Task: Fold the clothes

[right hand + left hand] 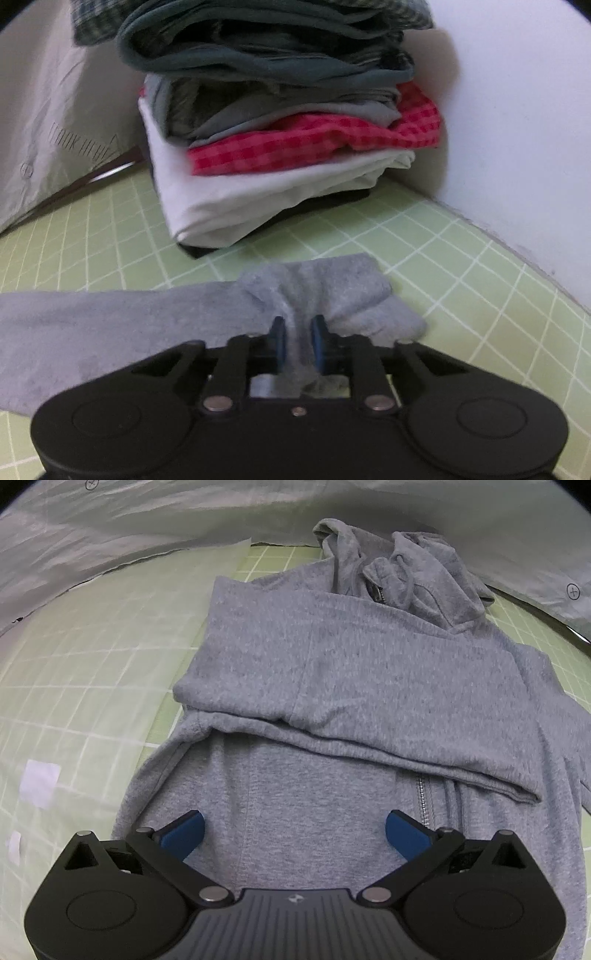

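Right claw [297, 341] is pinched tight on a bunched fold of the grey hoodie's sleeve [314, 291], the cloth squeezed between its two blue pads [277, 341] and spilling out ahead of them in a crumpled lump. From that lump the sleeve runs flat toward the left edge of the right wrist view, lying on the green gridded mat [461, 258] that covers the table. Beyond the held sleeve, well apart from it, stands a stack of folded clothes [280, 122] pushed into the corner by the white wall [517, 129]: a white piece at the bottom over something dark, then red check, grey, and dark green on top. Left claw [294, 830] hangs with its jaws wide apart and nothing between them, just above the lower front of the grey hoodie [351, 672], which lies spread on the mat. Its zipper [421, 799] shows just beyond the right pad, part-covered by a sleeve folded across the body. The hood [402, 568] lies rumpled at the far end of the hoodie, near the grey sheeting [147, 524] bordering the mat.
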`<state>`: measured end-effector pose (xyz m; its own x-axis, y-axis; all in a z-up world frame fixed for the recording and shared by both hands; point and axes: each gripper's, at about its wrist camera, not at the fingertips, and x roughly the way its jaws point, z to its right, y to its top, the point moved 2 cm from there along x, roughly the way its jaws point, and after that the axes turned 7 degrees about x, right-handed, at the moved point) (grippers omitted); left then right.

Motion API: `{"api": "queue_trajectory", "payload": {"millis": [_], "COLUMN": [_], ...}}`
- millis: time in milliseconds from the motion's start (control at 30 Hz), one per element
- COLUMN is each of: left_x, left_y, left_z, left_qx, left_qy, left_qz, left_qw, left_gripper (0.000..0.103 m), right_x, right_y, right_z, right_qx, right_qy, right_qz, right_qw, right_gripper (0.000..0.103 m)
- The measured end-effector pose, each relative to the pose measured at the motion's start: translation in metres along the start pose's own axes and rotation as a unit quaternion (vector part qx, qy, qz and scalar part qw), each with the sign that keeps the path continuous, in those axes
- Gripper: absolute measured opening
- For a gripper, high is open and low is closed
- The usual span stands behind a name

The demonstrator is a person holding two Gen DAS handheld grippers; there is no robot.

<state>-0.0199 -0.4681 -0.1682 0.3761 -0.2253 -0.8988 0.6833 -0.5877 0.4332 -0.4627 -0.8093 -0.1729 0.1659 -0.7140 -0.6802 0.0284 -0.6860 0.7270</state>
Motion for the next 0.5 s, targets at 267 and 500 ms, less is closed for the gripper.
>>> {"api": "queue_trajectory", "payload": {"millis": [267,500], "left_x": [-0.003,-0.003], "left_y": [-0.004,-0.006], "left_z": [0.002,0.002], "left_qx": [-0.002,-0.003], "left_qy": [0.004,0.005], "left_qz": [0.016,0.023], "left_qw": [0.9999,0.9997], "left_gripper": [0.103,0.103], "right_x": [-0.032,-0.07], "right_y": [0.006,0.002], "right_z": [-0.065,-0.189], "right_qx": [0.03,-0.049], "right_qy": [0.129,0.293], "right_qz": [-0.027,-0.058], "right_qw": [0.991,0.953], "right_gripper": [0.006,0.006]}}
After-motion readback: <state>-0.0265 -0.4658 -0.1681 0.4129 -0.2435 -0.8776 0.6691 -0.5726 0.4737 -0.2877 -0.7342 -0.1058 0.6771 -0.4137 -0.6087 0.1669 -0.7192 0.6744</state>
